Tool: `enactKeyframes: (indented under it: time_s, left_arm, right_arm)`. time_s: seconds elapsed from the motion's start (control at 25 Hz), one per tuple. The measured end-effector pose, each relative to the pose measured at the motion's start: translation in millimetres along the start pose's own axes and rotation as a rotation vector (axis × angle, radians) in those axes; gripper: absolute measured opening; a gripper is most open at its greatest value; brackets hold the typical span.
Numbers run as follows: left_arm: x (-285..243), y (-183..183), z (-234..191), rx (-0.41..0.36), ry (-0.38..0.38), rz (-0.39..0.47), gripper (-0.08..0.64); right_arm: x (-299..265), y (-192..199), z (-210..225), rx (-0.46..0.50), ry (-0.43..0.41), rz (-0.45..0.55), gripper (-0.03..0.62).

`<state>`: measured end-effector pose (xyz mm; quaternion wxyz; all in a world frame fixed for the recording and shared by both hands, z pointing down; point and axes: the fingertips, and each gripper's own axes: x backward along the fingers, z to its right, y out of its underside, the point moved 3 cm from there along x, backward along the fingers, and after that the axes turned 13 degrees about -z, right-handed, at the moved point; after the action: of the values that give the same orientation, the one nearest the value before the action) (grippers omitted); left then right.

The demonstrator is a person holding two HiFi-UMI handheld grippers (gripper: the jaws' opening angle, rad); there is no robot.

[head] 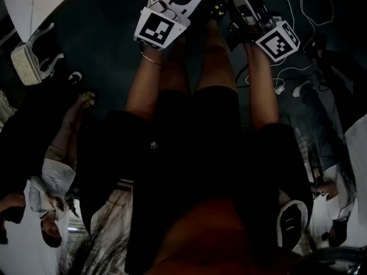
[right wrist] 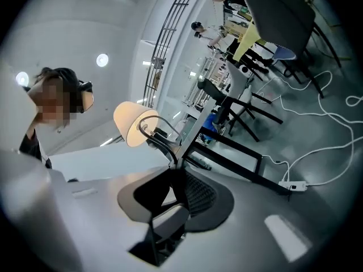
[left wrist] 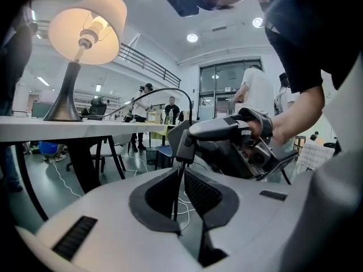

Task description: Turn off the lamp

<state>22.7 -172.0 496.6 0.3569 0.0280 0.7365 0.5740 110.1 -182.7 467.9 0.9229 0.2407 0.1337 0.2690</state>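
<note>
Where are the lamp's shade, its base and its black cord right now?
lamp shade (left wrist: 65, 35): left gripper view, left part of its glowing underside.
lamp base (left wrist: 63, 103): left gripper view, its flared grey foot.
cord (left wrist: 164, 88): left gripper view, top of its black arch.

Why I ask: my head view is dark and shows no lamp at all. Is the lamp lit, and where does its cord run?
Observer: Lit. In the left gripper view the lamp glows on a white table.
Operator: And the cord?
Observer: The black cord hangs between the left tongs, which stand apart.
Operator: What about the other side?
Observer: The cord also reaches the tips of the right tongs; whether they pinch it, I cannot tell.
</note>
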Motion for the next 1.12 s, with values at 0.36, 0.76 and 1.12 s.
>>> enactKeyframes:
  time_s: [0.36,0.76,1.12]
  left_arm:
    - [3,-5,-1,0.035,0.033,0.045,0.026]
    - [1,2,3,0.049,0.082,0.031,0.026]
    - [-2,1,6,0.032,0.09,0.013,0.026]
  right_arm:
    - [-1,-3,2,-0.142,-0.119,0.03,0.077]
    - [2,2,11,-0.227,-0.149,0.027,0.075]
    - [1,3,9,-0.192,-0.13,0.002,0.075]
